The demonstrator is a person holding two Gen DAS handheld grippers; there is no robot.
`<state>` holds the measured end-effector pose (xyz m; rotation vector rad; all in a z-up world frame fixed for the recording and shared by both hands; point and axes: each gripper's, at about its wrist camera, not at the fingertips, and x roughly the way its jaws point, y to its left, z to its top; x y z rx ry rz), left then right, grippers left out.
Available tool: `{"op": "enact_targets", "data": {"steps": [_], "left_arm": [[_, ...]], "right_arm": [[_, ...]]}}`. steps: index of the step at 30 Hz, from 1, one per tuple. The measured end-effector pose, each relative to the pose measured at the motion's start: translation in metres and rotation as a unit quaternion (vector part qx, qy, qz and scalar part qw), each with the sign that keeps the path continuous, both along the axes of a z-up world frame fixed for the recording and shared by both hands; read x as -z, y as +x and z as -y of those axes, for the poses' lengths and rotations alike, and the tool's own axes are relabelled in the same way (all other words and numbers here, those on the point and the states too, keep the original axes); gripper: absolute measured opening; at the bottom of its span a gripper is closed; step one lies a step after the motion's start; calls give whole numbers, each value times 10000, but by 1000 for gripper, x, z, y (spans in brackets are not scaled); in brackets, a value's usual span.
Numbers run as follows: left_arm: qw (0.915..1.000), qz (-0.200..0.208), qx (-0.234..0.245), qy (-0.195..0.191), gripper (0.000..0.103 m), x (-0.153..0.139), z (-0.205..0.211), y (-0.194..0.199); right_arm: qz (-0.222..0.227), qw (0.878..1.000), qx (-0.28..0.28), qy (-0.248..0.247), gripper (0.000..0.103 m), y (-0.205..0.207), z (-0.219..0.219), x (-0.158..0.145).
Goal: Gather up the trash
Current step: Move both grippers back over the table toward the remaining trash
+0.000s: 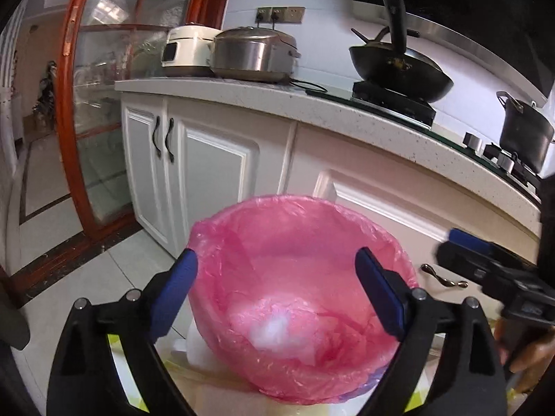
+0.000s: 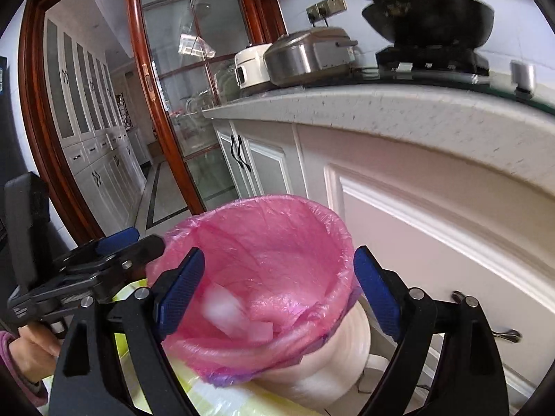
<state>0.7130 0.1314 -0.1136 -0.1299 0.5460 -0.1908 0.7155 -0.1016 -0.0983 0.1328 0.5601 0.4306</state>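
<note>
Over the trash bin (image 1: 305, 298), seen from the left wrist, the left gripper (image 1: 277, 291) points forward and down at the bin's mouth, its two blue pads (image 1: 173, 294) spread wide to either side of the opening. Nothing sits between them; the jaws are released and grasp nothing. The bin is lined with a pink bag (image 1: 242, 242) stretched over its rim, and a pale, blurred piece of trash (image 1: 274, 329) lies at the bottom of the bag. At the right edge the right gripper (image 1: 461, 242) reaches in from the side towards the bin's rim, and part of a hand (image 1: 527, 350) shows under it. Behind the bin stand white cabinets (image 1: 215, 170) under a speckled counter (image 1: 347, 107) that carries a steel cooker (image 1: 253, 55) and a black wok (image 1: 399, 66).

From the right wrist, the right gripper (image 2: 277, 287) likewise slopes down at the same bin (image 2: 333, 357), its blue pads (image 2: 180, 291) wide apart and empty, one on each side of the pink bag (image 2: 277, 235). White blurred scraps (image 2: 225, 308) lie inside the bag near its near wall. The left gripper (image 2: 125, 242) comes in from the left beside the rim, its jaws also spread, held by a hand (image 2: 34, 346) with a purple sleeve (image 2: 14, 364) at the lower left. The bin stands just in front of a white cabinet door (image 2: 433, 242).
</note>
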Motion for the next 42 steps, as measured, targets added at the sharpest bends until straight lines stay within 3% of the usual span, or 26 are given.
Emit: {"op": "enact_targets", "data": {"steps": [4,7,13,16,19,22,28,32,36,42], "left_arm": [[9997,16,-242,-65,89,-16,-4,-22],[9994,159,-309,44,89,-35,-6,-61],[9984,395,-302,263,89,-62,-5,-173],[9984,414,-291,260,95,-66,0,-231],[9973,502,-432,324,97,-65,8,-286],[9966,564,-535,269,97,-59,18,-338],[9953,510,-744,362,97,-37,29,-398],[9950,326,-911,245,97,-16,26,-430],[9954,26,-932,217,96,9,28,-450],[9944,-162,-928,479,95,38,46,-467]], "right_arm": [[150,9999,18,-41,83,-41,12,-27],[237,9997,29,-76,83,-80,24,-47],[473,9989,29,-9,85,-189,45,-76],[666,9977,116,-80,87,-248,53,-82],[811,9964,182,-141,96,-299,58,-83],[1022,9939,329,-251,96,-353,65,-76],[1071,9897,897,-301,96,-427,84,-50],[838,9890,1178,-310,96,-449,95,-28],[410,9937,1044,-64,96,-466,103,-2],[231,9920,1237,-122,96,-483,101,18]]}}
